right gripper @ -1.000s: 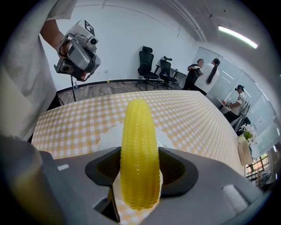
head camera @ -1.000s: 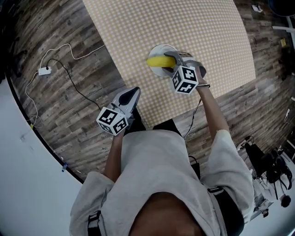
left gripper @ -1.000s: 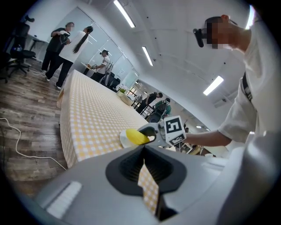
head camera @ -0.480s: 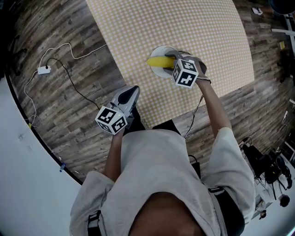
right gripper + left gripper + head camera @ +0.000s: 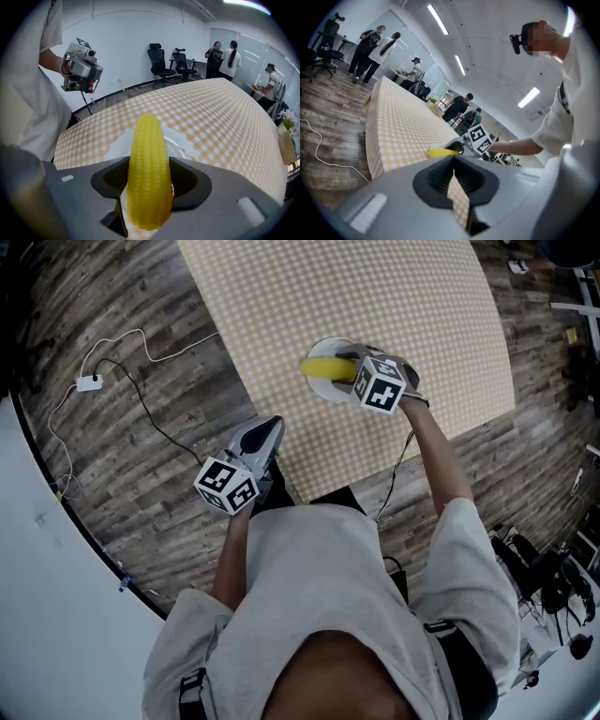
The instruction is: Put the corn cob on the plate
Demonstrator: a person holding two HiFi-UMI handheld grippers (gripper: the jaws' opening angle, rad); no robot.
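Looking down in the head view, we saw the right gripper [image 5: 343,366] clamped on a yellow, ridged corn cob [image 5: 321,367]. The cob lay over a round white plate [image 5: 323,341] near the front of the table in its yellow-and-white checked cloth [image 5: 375,296]. Whether cob and plate touched, we could not tell. The left gripper [image 5: 269,429] hung well apart from them, at the cloth's near-left edge beside the wood-plank floor [image 5: 141,446].

In the left gripper view, we found its jaws only a narrow slit apart, with nothing between them but the checked cloth beyond. The cob showed farther off over the table, in the other gripper.

In the right gripper view, we saw both jaws pressed against the cob's sides. Its tip pointed away over the plate, which sat on the cloth behind it.
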